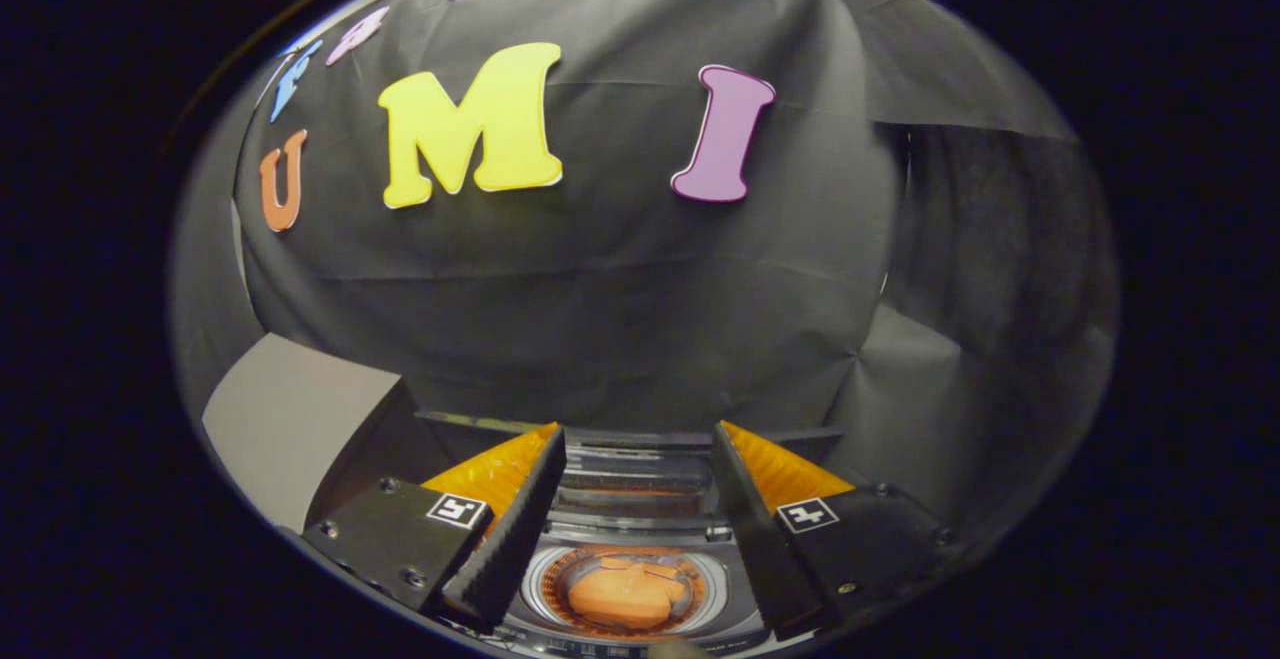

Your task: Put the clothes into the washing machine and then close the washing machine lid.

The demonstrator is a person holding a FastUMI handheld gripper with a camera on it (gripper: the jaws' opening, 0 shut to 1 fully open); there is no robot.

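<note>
The washing machine (640, 529) stands below my fingers, its round drum open to view. An orange piece of clothing (622, 594) lies inside the drum. The raised lid (640, 464) stands upright at the back of the machine, just beyond the fingertips, reflecting some orange. My gripper (638, 449) hangs above the drum opening, open, with nothing between its fingers. The clothing sits well below the fingers and apart from them.
A grey box-like surface (290, 419) rises to the left of the machine. Black cloth walls close in behind and on the right side.
</note>
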